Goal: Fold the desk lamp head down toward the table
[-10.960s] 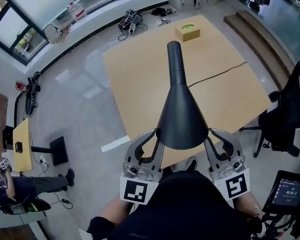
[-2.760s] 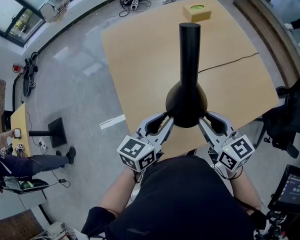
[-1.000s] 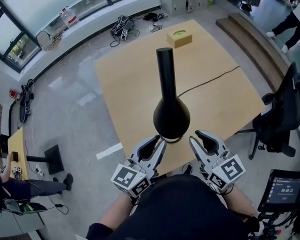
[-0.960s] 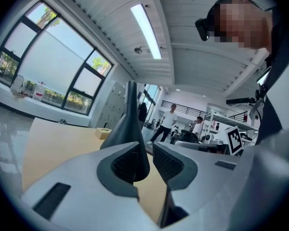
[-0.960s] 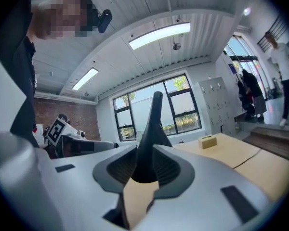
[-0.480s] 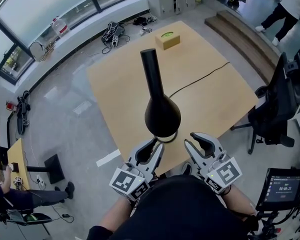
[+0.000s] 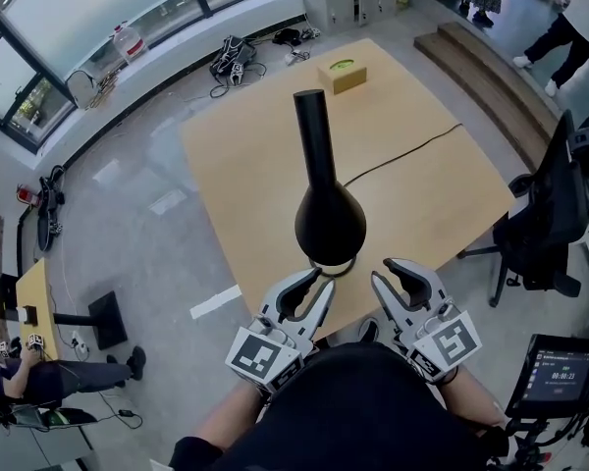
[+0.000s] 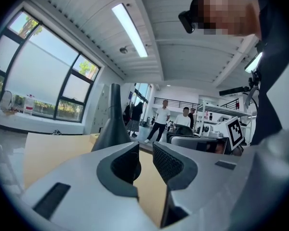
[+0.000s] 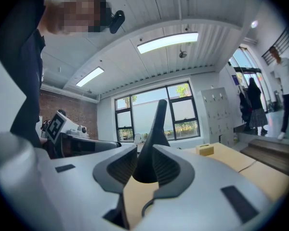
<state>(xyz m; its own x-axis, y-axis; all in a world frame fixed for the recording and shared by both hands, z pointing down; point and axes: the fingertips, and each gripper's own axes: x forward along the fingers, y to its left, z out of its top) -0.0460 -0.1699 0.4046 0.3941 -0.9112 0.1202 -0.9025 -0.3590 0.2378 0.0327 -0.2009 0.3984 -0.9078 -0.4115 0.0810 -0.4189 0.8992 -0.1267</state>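
The black desk lamp [image 7: 329, 222] stands near the front edge of the wooden table [image 7: 245, 155], its wide cone end down by the tabletop and its narrow tube rising away. My left gripper [image 7: 312, 285] hovers just in front of it at the left, jaws a narrow gap apart with nothing between them. My right gripper [image 7: 387, 275] hovers at the right, jaws wider apart and empty. Neither touches the lamp. The left gripper view shows the lamp [image 8: 113, 124] beyond the left gripper [image 8: 145, 150]. In the right gripper view the lamp [image 9: 154, 129] stands past the right gripper [image 9: 144, 158].
A yellow box [image 7: 342, 75] sits at the table's far end. A black cable [image 7: 412, 153] runs across the table to the right edge. An office chair [image 7: 560, 214] and a small screen [image 7: 555, 376] stand at the right. People walk in the background.
In the earlier frames both grippers flanked the lamp head, which turned from facing up to cone down. Both have since drawn back off it. Over the last second only the view shifts.
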